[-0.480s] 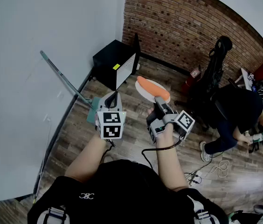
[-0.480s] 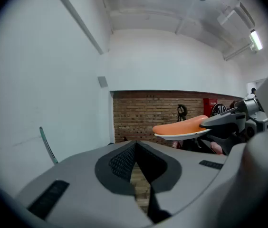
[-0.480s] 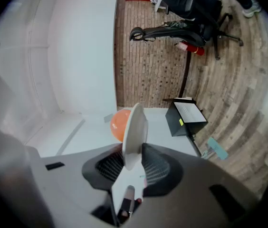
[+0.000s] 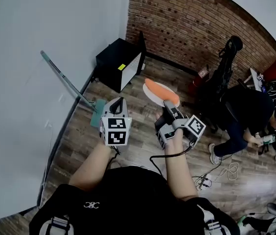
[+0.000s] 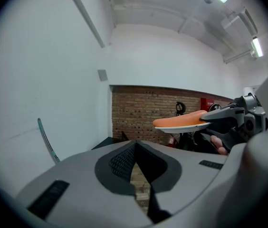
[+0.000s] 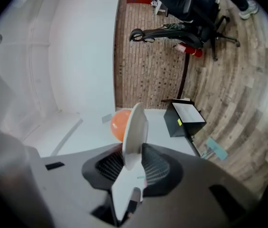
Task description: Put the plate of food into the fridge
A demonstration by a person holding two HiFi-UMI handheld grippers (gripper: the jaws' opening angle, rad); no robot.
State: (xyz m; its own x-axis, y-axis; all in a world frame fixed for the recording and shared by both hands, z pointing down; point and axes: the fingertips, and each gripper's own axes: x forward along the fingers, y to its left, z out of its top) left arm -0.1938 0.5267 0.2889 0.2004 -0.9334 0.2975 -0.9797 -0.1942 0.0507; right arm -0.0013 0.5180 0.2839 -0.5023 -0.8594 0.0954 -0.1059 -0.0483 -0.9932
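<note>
A white plate [image 4: 158, 96] carries a long orange piece of food [image 4: 160, 91]. My right gripper [image 4: 169, 103] is shut on the plate's near rim and holds it level above the wooden floor. In the right gripper view the plate [image 6: 135, 129] stands edge-on between the jaws of my right gripper [image 6: 131, 158], with the orange food [image 6: 117, 123] behind it. My left gripper [image 4: 119, 102] hangs to the plate's left, shut and with nothing in it. The left gripper view shows the plate [image 5: 184, 127] to the right of my left gripper [image 5: 136, 163]. A small black fridge [image 4: 120, 62] stands ahead in the corner, its door ajar.
A mop [image 4: 65, 81] leans on the white wall at the left, its teal head [image 4: 97, 113] on the floor. To the right are a black office chair [image 4: 221, 84], a red extinguisher [image 4: 199, 85], a bent-over person [image 4: 248, 116] and cables [image 4: 221, 176] on the floor.
Both grippers and the plate stand almost where they were. The person at the right has shifted a little.
</note>
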